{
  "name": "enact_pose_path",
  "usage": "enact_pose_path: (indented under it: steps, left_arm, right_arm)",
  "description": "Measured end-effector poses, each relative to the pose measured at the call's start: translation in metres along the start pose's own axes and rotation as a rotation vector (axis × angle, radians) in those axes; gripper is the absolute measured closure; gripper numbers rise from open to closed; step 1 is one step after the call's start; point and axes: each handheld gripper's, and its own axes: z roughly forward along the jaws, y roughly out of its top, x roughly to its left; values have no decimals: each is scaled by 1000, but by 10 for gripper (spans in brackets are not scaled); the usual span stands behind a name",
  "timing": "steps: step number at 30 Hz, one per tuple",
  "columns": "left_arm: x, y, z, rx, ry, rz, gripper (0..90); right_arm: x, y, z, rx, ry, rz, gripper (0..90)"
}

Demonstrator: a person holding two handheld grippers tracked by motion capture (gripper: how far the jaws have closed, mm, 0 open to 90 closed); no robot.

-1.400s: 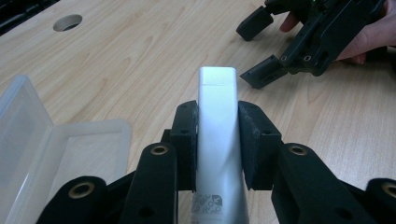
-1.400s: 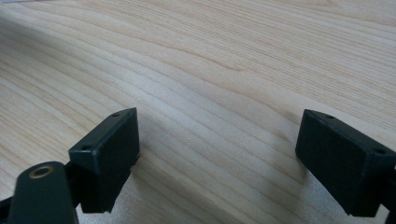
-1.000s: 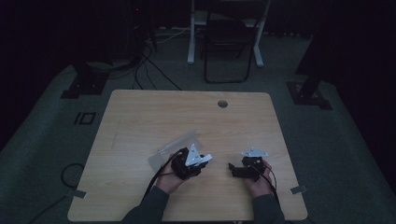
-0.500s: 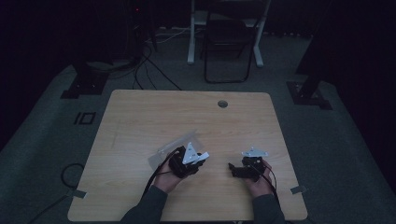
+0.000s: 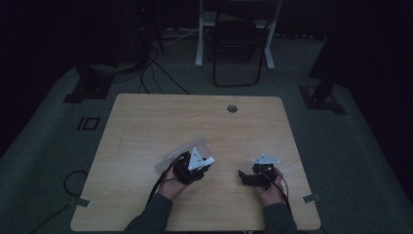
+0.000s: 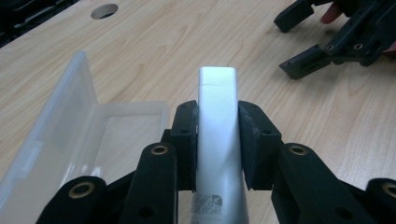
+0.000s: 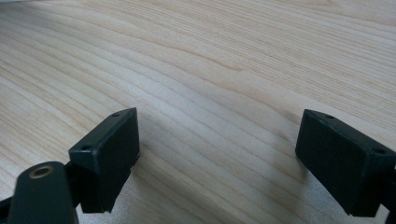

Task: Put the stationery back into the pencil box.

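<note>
Since the earlier frames we see little change: the left gripper (image 5: 195, 163) has edged slightly toward the near side of the table (image 5: 146, 117), while the right gripper (image 5: 255, 176) sits where it was.

In the high view, the left gripper hovers just right of the clear plastic case (image 5: 171, 157), which lies open on the near-middle of the table. The right gripper rests near the table's right edge, well apart from the case. A round cable hole (image 5: 232, 108) sits at the far side.

In the left gripper view, we see the jaws of the left gripper (image 6: 218, 140) pressed against both sides of a slim silver stick (image 6: 217, 135), pinching it so that it points away from the camera. The clear plastic case (image 6: 70, 135) is just left of it, lid swung up, tray apparently bare. The right gripper (image 6: 322, 42) shows at the far right, its jaws parted.

In the right gripper view, the right gripper (image 7: 229, 158) has its jaws spread wide over bare table (image 7: 210, 60), holding nothing.

We judge the work to be midway: the silver stick is firmly in the left gripper's grasp and outside the case, and the case is already open. Whether the stick is going in or coming out we cannot tell. If it is going in, what remains is laying it in the tray and shutting the lid, where the idle right gripper could steady the case.
</note>
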Motion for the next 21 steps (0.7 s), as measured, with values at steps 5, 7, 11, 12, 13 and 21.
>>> enact_pose_path:
  steps: [5, 7, 11, 12, 13, 21]
  left_arm:
    - [3, -2, 0, 1, 8, -9, 699]
    - [3, -2, -1, 0, 11, -12, 699]
    - [5, -3, 0, 3, 14, -15, 699]
    - [5, -3, 0, 5, 15, -13, 699]
    - [6, -4, 0, 6, 15, -13, 699]
    - [9, -5, 0, 14, 21, -19, 699]
  right_arm:
    - [0, 0, 0, 0, 0, 0, 133]
    - [0, 0, 0, 0, 0, 0, 133]
    - [0, 0, 0, 0, 0, 0, 133]
    - [0, 0, 0, 0, 0, 0, 134]
    - [0, 0, 0, 0, 0, 0, 133]
    - [0, 0, 0, 0, 0, 0, 133]
